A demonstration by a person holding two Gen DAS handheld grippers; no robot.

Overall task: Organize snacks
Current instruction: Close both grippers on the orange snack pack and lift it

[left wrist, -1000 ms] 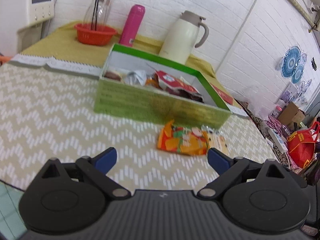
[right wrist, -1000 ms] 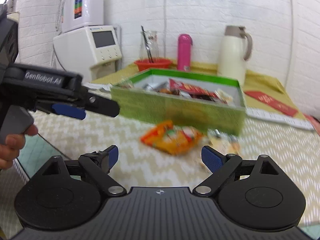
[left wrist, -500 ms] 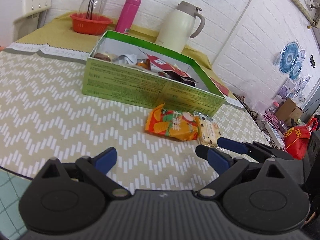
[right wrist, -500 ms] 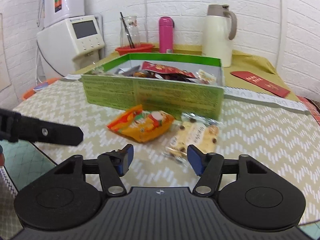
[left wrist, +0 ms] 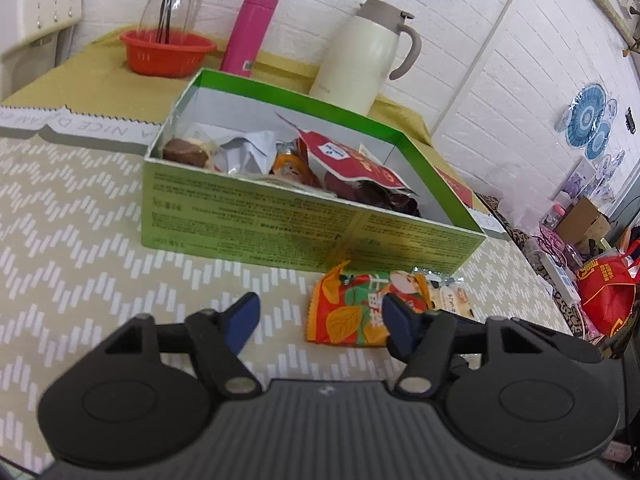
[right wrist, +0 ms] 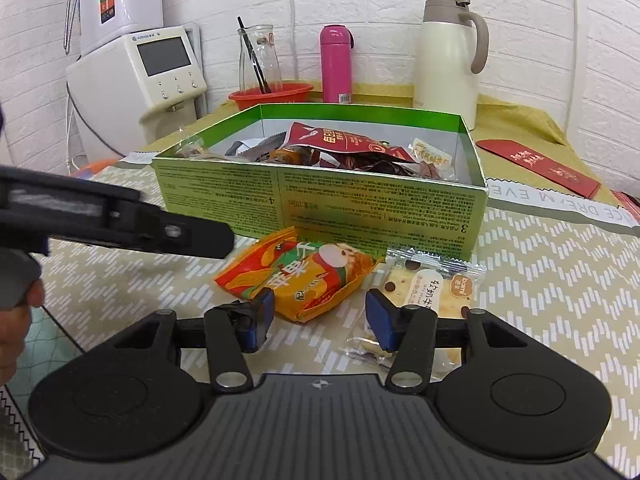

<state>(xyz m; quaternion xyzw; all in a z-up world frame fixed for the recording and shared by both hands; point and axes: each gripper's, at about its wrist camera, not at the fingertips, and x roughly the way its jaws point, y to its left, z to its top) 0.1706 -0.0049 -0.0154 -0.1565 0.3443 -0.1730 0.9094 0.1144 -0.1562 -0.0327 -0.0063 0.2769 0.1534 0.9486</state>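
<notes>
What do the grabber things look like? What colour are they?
Both are black plastic. The left gripper and right gripper each have two round discs, a ribbed middle plate, silver pivot pins, and two thin arms ending in blue pads.

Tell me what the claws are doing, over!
Both claws closing, nothing gripped: left claw, right claw. Orange snack bag and cookie pack on table before green box. Nothing blocking.

Left gripper: pitched downward, fingers closing, nothing pressed between them. Right gripper: pitched downward, fingers closing, pads clear of contact. A hand at nine o'clock grips the left handle.
</notes>
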